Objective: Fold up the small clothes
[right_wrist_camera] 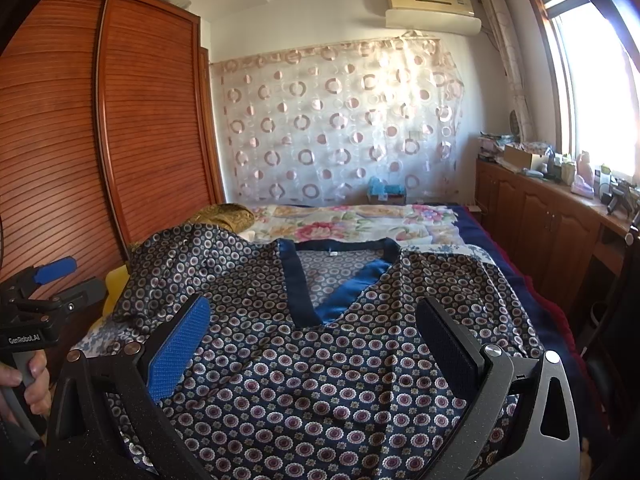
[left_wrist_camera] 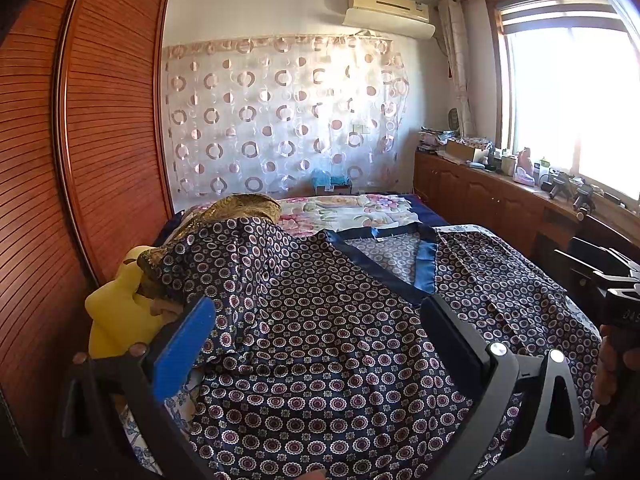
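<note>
Nearest of all, the left gripper (left_wrist_camera: pixel 320 344) hangs with its jaws spread wide and nothing between them, one finger carrying a blue ribbed pad (left_wrist_camera: pixel 182 350) and the other a black pad (left_wrist_camera: pixel 456 340). Beneath it lies the navy satin top printed with small maroon-and-white rosettes (left_wrist_camera: pixel 320 320), spread front-up across the bed, its cloth rumpled and heaped toward the left side. The right gripper (right_wrist_camera: pixel 316 352) is likewise released, fingers apart and empty above the lower front of the same garment, and in its view a hand (right_wrist_camera: pixel 28 380) wraps the handle of the other tool at the left edge. Just beyond the fingers, the top's bright blue V-shaped neckline band (right_wrist_camera: pixel 320 280) opens toward the head of the bed, and one sleeve (right_wrist_camera: pixel 176 264) is bunched up at the left. Beside that sleeve a yellow plush cushion (left_wrist_camera: pixel 116 312) sits against the bed's edge. Farther back, a floral bedsheet in pink and cream (right_wrist_camera: pixel 352 220) covers the mattress, with a gold patterned pillow (right_wrist_camera: pixel 226 216) at its left. Slatted reddish wooden wardrobe doors (right_wrist_camera: pixel 140 120) stand along the left, a sheer curtain with ring motifs (right_wrist_camera: pixel 340 120) hangs on the far wall below a cream wall-mounted air conditioner (right_wrist_camera: pixel 432 8), and a bright window (left_wrist_camera: pixel 576 100) sits above a cluttered wooden cabinet (right_wrist_camera: pixel 540 216) on the right.
</note>
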{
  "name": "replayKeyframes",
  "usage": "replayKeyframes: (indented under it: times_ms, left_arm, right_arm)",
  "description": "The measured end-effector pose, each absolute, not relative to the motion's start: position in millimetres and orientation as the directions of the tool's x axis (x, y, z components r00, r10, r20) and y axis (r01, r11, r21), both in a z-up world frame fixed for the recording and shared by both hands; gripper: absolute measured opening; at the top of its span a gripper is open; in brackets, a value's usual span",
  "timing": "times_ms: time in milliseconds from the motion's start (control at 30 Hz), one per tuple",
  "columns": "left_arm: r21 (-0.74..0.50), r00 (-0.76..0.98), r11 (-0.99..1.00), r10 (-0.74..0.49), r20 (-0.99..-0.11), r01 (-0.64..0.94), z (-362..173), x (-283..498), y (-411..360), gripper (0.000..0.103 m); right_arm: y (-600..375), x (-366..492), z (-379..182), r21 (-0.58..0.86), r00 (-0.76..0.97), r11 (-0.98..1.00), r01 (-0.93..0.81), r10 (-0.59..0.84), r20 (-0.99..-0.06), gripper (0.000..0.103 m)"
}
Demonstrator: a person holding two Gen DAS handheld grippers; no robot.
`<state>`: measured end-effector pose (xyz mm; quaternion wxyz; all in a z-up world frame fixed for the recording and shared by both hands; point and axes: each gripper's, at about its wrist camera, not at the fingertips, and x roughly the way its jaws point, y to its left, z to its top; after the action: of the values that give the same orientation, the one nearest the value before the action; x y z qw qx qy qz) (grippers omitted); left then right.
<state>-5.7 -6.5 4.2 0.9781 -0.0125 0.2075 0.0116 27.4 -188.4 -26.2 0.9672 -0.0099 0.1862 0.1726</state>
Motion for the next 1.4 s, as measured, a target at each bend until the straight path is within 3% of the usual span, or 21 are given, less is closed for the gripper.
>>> replayKeyframes:
  times_ms: [1400]
  left_arm:
    - [-0.011, 0.918, 1.0, 0.02, -0.396, -0.027, 8.4, -7.2, -10.6, 0.103]
  right_arm:
    - [-188.6, 25.8, -29.5, 0.044, 0.87, 0.94, -0.339, 0.331, -0.364, 0.103]
